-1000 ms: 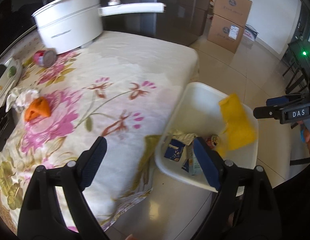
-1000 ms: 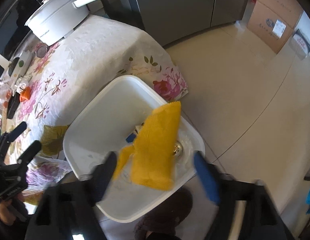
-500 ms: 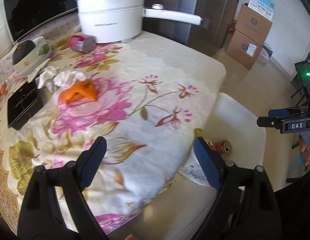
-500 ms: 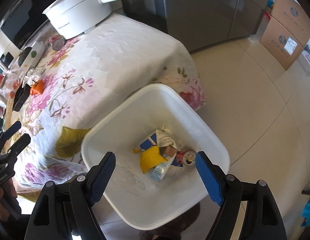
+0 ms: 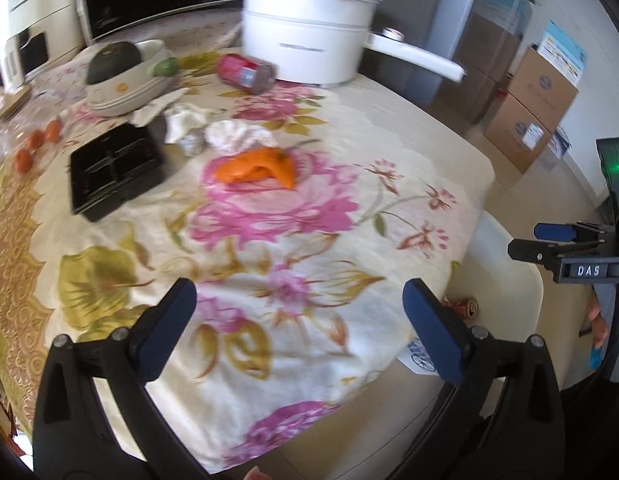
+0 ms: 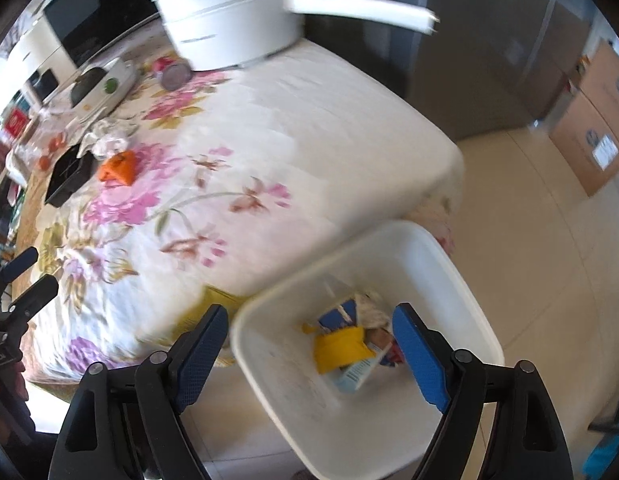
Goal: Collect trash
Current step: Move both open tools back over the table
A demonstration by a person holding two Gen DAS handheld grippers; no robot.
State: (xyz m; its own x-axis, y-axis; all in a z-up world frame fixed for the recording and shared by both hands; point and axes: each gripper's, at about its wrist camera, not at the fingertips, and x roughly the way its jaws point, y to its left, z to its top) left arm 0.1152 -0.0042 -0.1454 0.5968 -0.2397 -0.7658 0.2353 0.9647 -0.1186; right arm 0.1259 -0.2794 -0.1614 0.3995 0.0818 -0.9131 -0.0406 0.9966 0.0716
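While swinging tableward, yellow wrapper [image 6: 339, 350] binned.

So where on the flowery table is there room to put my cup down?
The near half of the tablecloth is bare, from the orange wrapper to the edge by the white bin. It is crowded further back: crumpled tissues, black tray, red can, bowls, white pot.

Bare floral tablecloth [image 5: 309, 248] lies open up to the orange wrapper [image 5: 255, 166], black tray [image 5: 115, 170] and pot [image 5: 309, 46].
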